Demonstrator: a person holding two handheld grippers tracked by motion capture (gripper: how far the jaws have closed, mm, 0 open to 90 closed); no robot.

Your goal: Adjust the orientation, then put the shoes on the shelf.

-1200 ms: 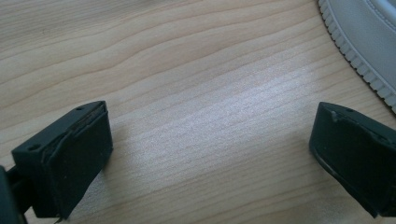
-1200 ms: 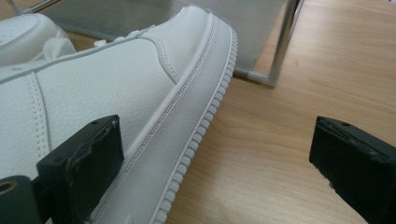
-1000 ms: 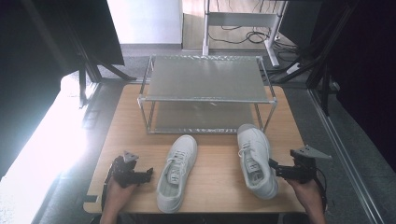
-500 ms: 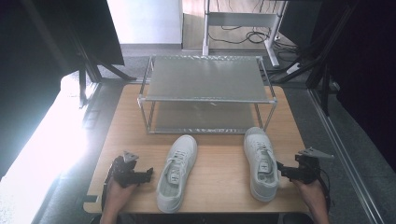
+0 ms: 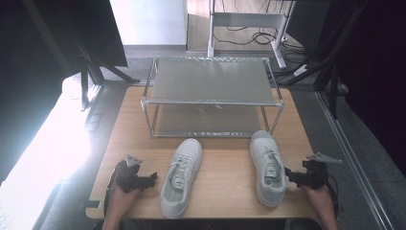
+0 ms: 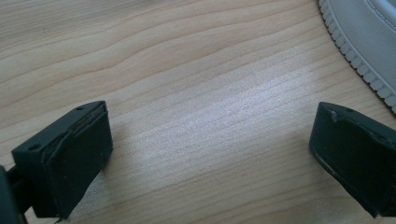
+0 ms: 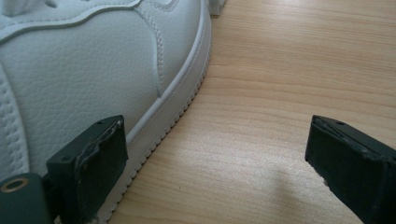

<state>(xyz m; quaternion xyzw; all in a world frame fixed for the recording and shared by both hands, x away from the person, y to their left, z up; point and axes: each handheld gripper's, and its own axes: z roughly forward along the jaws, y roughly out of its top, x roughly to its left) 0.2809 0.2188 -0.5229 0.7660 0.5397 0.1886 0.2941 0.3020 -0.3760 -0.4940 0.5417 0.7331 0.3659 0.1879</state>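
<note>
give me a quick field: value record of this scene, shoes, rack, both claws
surface: light wooden table
rack: two-tier silver metal mesh shoe rack, far half of table, both tiers bare
left shoe: white leather sneaker, toe angled toward the rack
right shoe: white leather sneaker, toe near the rack's right front leg
left claw: open, low over bare wood, beside the left shoe's sole
right claw: open, at the right shoe's side, not gripping it
laces: tied on both shoes

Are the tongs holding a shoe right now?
No. Both tongs are open and hold nothing. The right tongs sit beside the right shoe; the left tongs are over bare table.
</note>
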